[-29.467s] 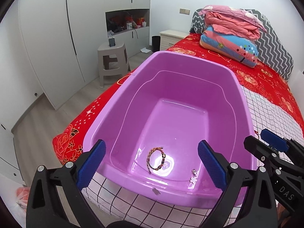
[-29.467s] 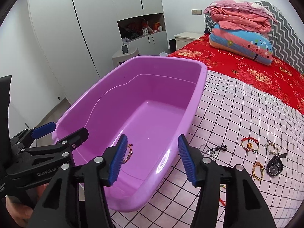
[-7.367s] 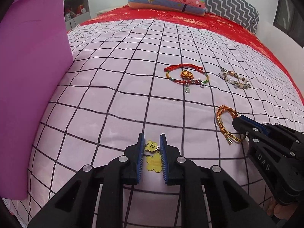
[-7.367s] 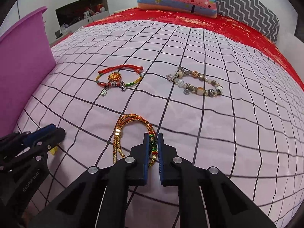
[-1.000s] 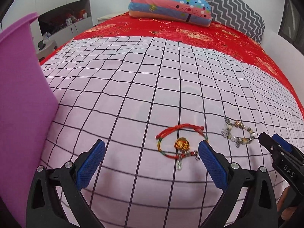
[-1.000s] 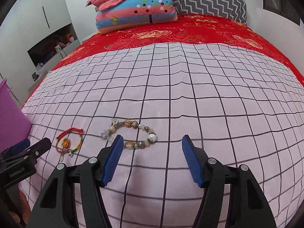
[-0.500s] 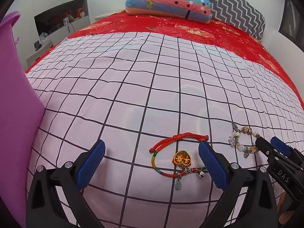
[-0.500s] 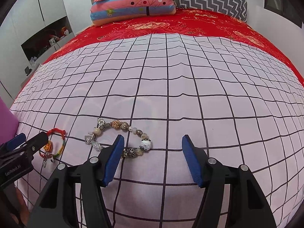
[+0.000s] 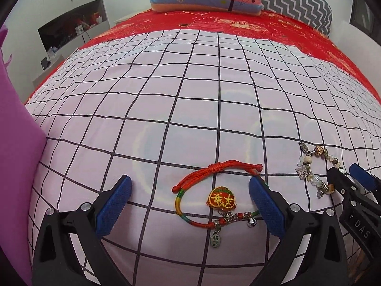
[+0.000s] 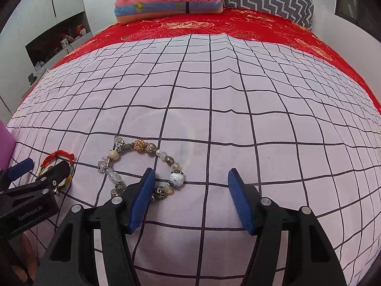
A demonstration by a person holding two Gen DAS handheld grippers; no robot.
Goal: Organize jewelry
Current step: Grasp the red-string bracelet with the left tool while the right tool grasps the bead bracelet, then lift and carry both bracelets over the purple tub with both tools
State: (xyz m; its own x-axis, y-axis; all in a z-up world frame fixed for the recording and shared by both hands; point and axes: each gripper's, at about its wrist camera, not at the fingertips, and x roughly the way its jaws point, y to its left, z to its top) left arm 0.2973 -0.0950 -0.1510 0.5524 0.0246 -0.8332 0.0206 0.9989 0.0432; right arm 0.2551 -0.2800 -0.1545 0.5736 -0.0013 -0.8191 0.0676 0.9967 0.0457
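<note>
Two pairs of black tongs with blue pads hover low over a bed (image 9: 190, 90) covered by a pale pink sheet with a black grid. The left tongs (image 9: 190, 205) are spread wide and empty, with a red cord bracelet (image 9: 215, 196) lying flat on the sheet between the pads, its far side close to the right pad. The cord carries a small embroidered red charm and little metal bells and tags. The spread stance seems meant to straddle the loop so the pads can close on one side of the cord. The right tongs (image 10: 190, 197) are also wide apart and empty. A beaded bracelet (image 10: 140, 164) of silver, gold and white beads lies on the sheet just ahead of the left pad, which hides part of the loop's near edge; most of the loop sits left of the gap, so the tongs probably need a small shift left before closing. The two bracelets lie near each other, each in front of its own tongs, suggesting both are to be picked up together. A purple tub (image 9: 16, 157) fills the left edge of the left view, likely the place where the jewelry goes. Folded quilts (image 10: 169, 2) sit at the head of the bed.
</note>
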